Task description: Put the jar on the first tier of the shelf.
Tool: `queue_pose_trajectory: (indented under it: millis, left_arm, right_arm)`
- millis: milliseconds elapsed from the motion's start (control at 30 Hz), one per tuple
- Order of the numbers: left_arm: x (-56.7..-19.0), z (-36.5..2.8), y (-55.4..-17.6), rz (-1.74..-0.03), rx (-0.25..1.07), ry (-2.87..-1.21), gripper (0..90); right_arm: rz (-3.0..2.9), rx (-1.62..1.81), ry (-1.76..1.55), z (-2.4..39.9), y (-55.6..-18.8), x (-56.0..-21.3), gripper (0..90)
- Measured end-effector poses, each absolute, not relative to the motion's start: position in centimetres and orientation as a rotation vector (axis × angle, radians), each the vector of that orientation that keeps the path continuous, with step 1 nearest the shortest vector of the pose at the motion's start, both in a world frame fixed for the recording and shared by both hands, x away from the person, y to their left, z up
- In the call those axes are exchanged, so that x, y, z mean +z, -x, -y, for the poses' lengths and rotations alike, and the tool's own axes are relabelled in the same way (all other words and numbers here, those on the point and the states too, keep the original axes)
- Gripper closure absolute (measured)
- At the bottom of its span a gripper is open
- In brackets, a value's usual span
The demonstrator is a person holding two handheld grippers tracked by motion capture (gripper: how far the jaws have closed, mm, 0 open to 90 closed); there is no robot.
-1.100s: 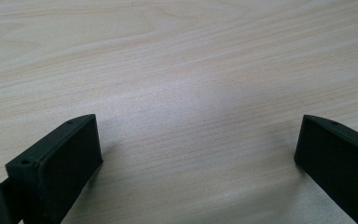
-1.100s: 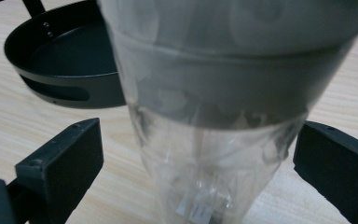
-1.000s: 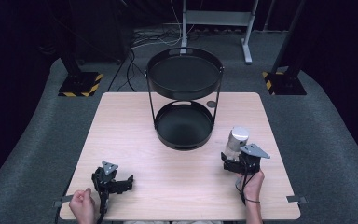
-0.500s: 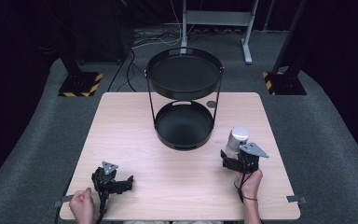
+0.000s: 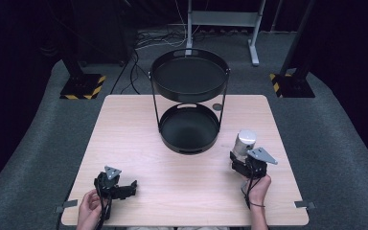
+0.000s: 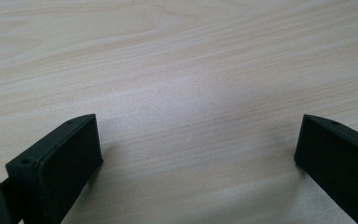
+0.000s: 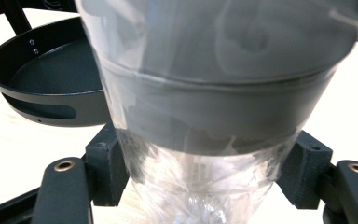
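Pale wood counter (image 5: 139, 143), dark room. Right gripper (image 5: 243, 162) just closed fingers (image 7: 106, 168) on bottle (image 5: 244, 142) right of two-tier stand (image 5: 189, 139); grip low, so lift straight, slowly, upright. Left gripper (image 5: 127, 188) fingers wide, empty.

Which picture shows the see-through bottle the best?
The right gripper view: the bottle looms close, clear plastic with a grey band, pinched between the right tool's pads, whose jaws have just closed. The high view shows it small, standing on the table beside the black two-tier tray.

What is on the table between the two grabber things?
Nothing: between the left gripper and the right gripper, shut on the bottle, the high view shows bare table.
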State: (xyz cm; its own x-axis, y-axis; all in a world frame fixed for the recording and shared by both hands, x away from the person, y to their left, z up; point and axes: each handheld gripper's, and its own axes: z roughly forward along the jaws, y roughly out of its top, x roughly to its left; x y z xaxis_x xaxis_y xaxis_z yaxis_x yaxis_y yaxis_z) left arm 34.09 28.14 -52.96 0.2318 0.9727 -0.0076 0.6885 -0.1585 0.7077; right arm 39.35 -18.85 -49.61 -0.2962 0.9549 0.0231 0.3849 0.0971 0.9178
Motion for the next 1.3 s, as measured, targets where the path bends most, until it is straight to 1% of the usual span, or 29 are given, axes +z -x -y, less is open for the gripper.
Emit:
queue_pose_trajectory:
  millis: [467, 633, 767, 1300]
  left_arm:
    - [-53.0, -27.9, -34.1, -1.529, 0.634, -1.914, 0.1]
    - [-52.9, -27.8, -33.9, -1.504, 0.667, -1.930, 0.1]
    - [-53.0, -28.1, -34.1, -1.512, 0.622, -1.923, 0.1]
    - [-53.0, -28.1, -34.1, -1.509, 0.622, -1.924, 0.0]
  right_arm:
    - [-1.784, 1.220, -1.292, 18.8, -38.7, -49.0, 29.5]
    - [-1.802, 1.218, -1.282, 18.6, -38.6, -48.7, 29.5]
    - [-1.813, 1.218, -1.275, 18.5, -38.5, -48.6, 29.5]
    - [-1.848, 1.238, -1.239, 17.0, -38.8, -47.6, 29.5]
